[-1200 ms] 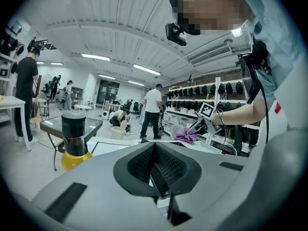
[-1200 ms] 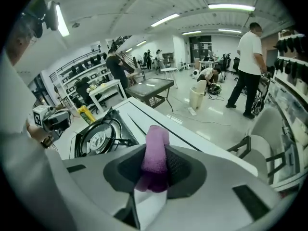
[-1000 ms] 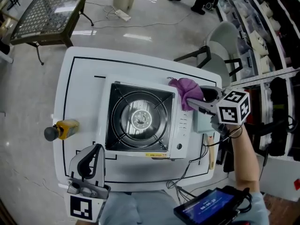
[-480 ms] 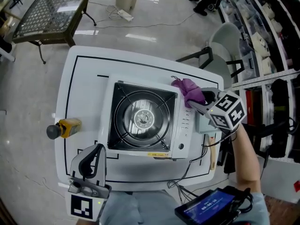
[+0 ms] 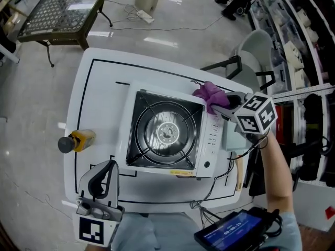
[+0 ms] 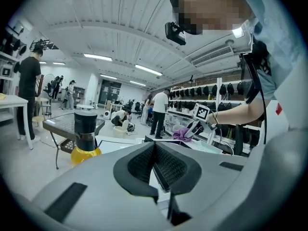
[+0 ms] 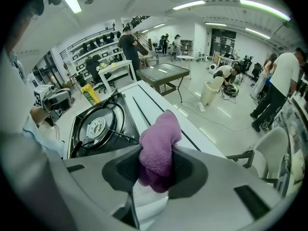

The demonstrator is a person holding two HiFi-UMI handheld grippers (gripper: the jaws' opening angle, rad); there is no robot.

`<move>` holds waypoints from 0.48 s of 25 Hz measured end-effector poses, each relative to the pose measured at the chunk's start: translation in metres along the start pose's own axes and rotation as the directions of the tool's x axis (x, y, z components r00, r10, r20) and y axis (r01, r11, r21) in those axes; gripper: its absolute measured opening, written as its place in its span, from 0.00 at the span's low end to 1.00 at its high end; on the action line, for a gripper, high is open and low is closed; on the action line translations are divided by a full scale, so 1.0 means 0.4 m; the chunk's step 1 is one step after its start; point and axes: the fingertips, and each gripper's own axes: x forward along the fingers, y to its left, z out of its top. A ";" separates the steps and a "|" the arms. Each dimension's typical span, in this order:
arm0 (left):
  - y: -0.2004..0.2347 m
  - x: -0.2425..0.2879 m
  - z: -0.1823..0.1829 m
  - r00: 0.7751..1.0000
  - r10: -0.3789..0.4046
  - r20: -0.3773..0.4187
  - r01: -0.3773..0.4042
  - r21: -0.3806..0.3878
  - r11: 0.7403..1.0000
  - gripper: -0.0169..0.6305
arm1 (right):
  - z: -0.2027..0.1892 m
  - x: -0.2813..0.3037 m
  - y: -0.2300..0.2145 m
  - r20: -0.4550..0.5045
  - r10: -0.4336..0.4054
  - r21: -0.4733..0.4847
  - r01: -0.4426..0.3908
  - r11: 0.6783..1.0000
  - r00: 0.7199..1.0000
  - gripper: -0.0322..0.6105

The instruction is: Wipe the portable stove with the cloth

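The portable stove (image 5: 167, 132), white with a black top and round burner, sits mid-table; its burner (image 7: 98, 126) also shows in the right gripper view. A purple cloth (image 5: 209, 94) is bunched at the stove's far right corner. My right gripper (image 5: 224, 107) points down at it, and its jaws have just been closing with the cloth (image 7: 159, 143) between them, pressing on both sides. My left gripper (image 5: 102, 175) hovers at the table's near left edge, jaws together and empty, well short of the stove.
A yellow bottle with a black cap (image 5: 76, 140) lies on the white table (image 5: 99, 88) left of the stove. A pale blue flat item (image 5: 235, 137) lies right of the stove. A grey chair (image 5: 251, 48) and shelves stand to the right, a tablet (image 5: 230, 231) near me.
The right gripper has rolled and sunk a little toward the stove's far right corner, and its jaws have narrowed onto the cloth. The left gripper has kept still.
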 end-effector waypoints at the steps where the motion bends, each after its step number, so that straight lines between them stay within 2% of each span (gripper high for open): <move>1: 0.005 -0.002 0.001 1.000 0.003 0.000 -0.003 -0.002 1.000 0.05 | 0.012 0.006 -0.001 -0.002 0.002 -0.005 -0.002 1.000 1.000 0.29; 12: 0.074 -0.041 -0.001 0.999 0.051 0.012 -0.050 -0.016 0.999 0.05 | 0.113 0.080 0.020 -0.028 0.037 -0.048 -0.039 0.998 0.999 0.29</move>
